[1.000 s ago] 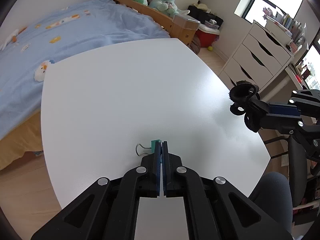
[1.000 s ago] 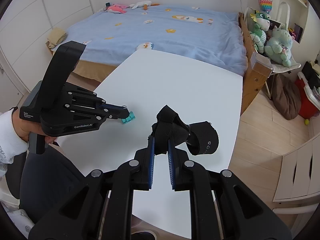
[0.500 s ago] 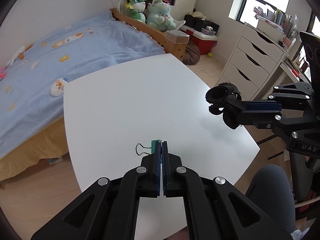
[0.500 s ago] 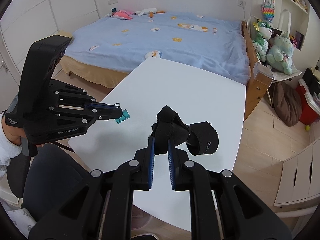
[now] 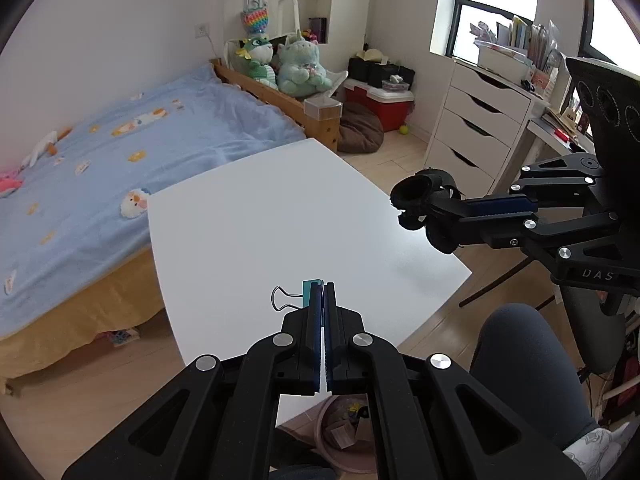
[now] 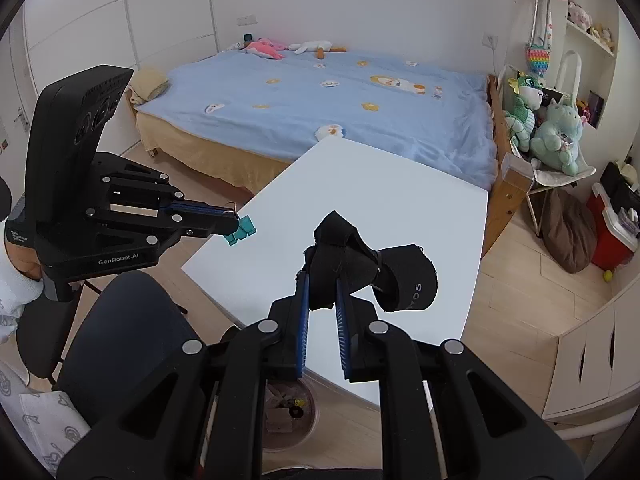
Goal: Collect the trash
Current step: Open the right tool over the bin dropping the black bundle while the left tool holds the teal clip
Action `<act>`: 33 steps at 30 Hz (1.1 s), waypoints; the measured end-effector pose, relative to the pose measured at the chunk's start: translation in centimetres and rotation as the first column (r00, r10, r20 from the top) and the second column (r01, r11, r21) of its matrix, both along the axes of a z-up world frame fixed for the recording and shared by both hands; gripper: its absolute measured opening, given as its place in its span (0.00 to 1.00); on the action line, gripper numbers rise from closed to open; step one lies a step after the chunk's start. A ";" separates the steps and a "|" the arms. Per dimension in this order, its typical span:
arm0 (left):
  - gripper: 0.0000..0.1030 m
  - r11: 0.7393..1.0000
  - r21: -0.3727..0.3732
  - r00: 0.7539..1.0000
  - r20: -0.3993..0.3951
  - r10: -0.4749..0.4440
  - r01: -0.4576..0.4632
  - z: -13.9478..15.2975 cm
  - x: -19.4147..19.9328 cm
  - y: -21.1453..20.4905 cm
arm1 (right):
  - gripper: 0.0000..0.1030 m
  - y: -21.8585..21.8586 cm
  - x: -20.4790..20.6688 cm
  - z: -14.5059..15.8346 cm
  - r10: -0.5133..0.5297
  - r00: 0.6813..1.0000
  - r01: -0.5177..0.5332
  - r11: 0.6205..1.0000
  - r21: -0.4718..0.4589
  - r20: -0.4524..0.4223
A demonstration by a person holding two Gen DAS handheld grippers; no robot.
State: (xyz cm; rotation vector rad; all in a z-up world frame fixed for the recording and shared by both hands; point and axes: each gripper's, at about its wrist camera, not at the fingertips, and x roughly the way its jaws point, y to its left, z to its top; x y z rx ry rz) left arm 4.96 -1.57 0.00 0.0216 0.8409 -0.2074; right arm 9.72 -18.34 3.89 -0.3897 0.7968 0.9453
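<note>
left gripper [image 5: 323,292]: clenched on a teal binder clip [image 5: 310,294]; the clip's body juts just past the fingertips, its wire loop sticking out to one side.
right gripper [image 6: 322,280]: clamped on a black fabric strap [image 6: 360,264], which bunches above the pads and flares into a wide band off to the far side of the fingers.
trash bin [image 5: 344,428]: a round pinkish bin on the floor, below and behind both pairs of fingertips, tucked under the near edge of the white table [image 5: 260,216]; paper scraps already lie inside.
key relation: both loads hang over the table top, while the bin sits back toward the person, so each gripper likely has to draw back past the table edge and tip down.
nearer hand: cannot tell; in each wrist view the bin shows directly beneath that gripper's own linkage.
long axes: clip in line with its fingers; strap lies across its fingers.
clearance: table bare; the person's knee [image 5: 520,344] and a dark chair [image 6: 132,328] flank the bin, leaving a narrow drop gap.
</note>
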 end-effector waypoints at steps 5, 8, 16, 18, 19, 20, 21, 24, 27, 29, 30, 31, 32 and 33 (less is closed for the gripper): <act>0.00 1.000 0.003 1.000 0.026 0.004 -0.004 0.4 -2.5 -0.1 | 0.12 -0.9 -2.6 0.1 0.010 1.000 -0.010 1.000 0.000 0.007; 0.00 1.000 0.000 1.000 0.028 0.006 -0.006 0.2 -4.0 -0.4 | 0.12 -1.5 -3.7 -0.1 0.014 1.000 -0.014 1.000 0.001 -0.001; 0.00 0.999 -0.032 1.000 0.017 0.012 -0.011 -0.7 -7.1 -1.1 | 0.12 -2.1 -6.9 -1.2 0.077 0.996 -0.079 0.997 -0.022 -0.054; 0.00 0.999 -0.045 1.000 0.011 0.017 -0.016 -0.9 -7.8 -1.0 | 0.12 -2.2 -7.7 -1.7 0.091 0.993 -0.093 0.995 -0.025 -0.073; 0.00 0.999 -0.048 1.000 0.008 0.018 -0.018 -1.0 -8.1 -1.0 | 0.12 -2.1 -8.0 -2.0 0.098 0.991 -0.101 0.995 -0.025 -0.085; 0.00 0.998 -0.051 1.000 0.004 0.020 -0.020 -1.1 -8.3 -1.0 | 0.12 -2.1 -8.3 -2.2 0.104 0.990 -0.107 0.994 -0.028 -0.095; 0.00 0.998 -0.053 1.000 0.002 0.022 -0.022 -1.2 -8.4 -1.0 | 0.12 -2.1 -8.5 -2.5 0.108 0.988 -0.112 0.993 -0.032 -0.106; 0.00 0.998 -0.057 1.000 -0.007 0.026 -0.026 -1.6 -8.9 -1.0 | 0.12 -1.9 -8.8 -3.7 0.113 0.983 -0.120 0.992 -0.035 -0.145; 0.00 0.998 -0.057 1.000 -0.015 0.026 -0.027 -1.9 -9.3 -1.1 | 0.12 -1.6 -9.0 -4.7 0.122 0.977 -0.132 0.990 -0.042 -0.177; 0.00 0.998 -0.060 1.000 -0.016 0.025 -0.026 -1.9 -9.4 -1.1 | 0.12 -1.4 -9.2 -5.1 0.132 0.972 -0.142 0.989 -0.041 -0.192; 0.00 0.998 -0.061 1.000 -0.016 0.025 -0.026 -1.9 -9.4 -1.0 | 0.12 -1.3 -9.2 -5.2 0.137 0.970 -0.148 0.988 -0.040 -0.202; 0.00 0.998 -0.063 1.000 -0.015 0.024 -0.025 -1.9 -9.4 -1.0 | 0.14 -1.2 -9.2 -5.4 0.145 0.967 -0.157 0.987 -0.042 -0.210; 0.00 0.998 -0.063 1.000 -0.015 0.023 -0.024 -1.8 -9.4 -1.0 | 0.16 -1.1 -9.3 -5.5 0.152 0.965 -0.165 0.985 -0.045 -0.215; 0.00 0.998 -0.062 1.000 -0.014 0.022 -0.023 -1.8 -9.4 -1.0 | 0.19 -1.1 -9.3 -5.6 0.151 0.965 -0.165 0.985 -0.047 -0.213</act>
